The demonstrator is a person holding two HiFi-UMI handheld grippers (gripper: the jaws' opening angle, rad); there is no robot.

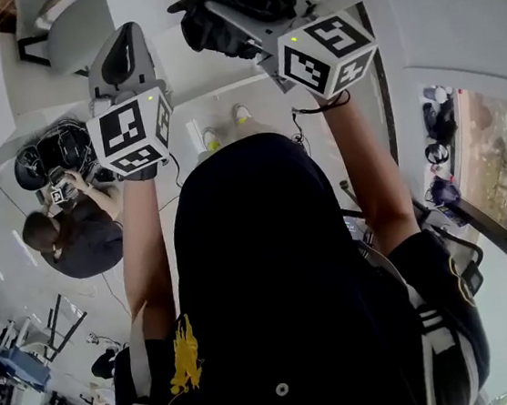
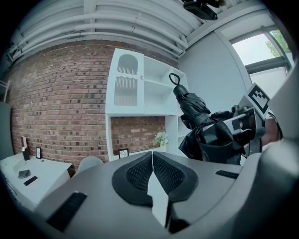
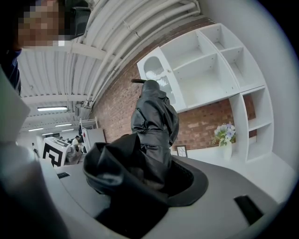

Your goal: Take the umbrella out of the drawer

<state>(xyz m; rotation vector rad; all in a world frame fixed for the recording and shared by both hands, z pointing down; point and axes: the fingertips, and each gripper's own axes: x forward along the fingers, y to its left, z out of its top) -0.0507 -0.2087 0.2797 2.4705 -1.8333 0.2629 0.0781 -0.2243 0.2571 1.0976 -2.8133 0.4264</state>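
Observation:
My right gripper [image 3: 150, 173] is shut on a folded black umbrella [image 3: 154, 119], whose fabric bunches between the pads while its looped end points up and away. In the left gripper view the same umbrella [image 2: 195, 115] hangs at the right, gripped by the right gripper [image 2: 243, 128] in front of the white shelves. From the head view the umbrella [image 1: 232, 9] sticks out past the right marker cube [image 1: 327, 50]. My left gripper [image 2: 152, 161] is shut with nothing between its pads, held level beside the right one, and appears as the left gripper [image 1: 123, 57] in the head view. No drawer is in view.
A white shelf unit [image 2: 140, 84] stands against a brick wall [image 2: 60, 107], with a vase of flowers [image 3: 226, 135] and a small picture frame [image 2: 123, 152] on its counter. A white desk [image 2: 28, 175] is at the left. A seated person [image 1: 74, 237] is on the floor side, left.

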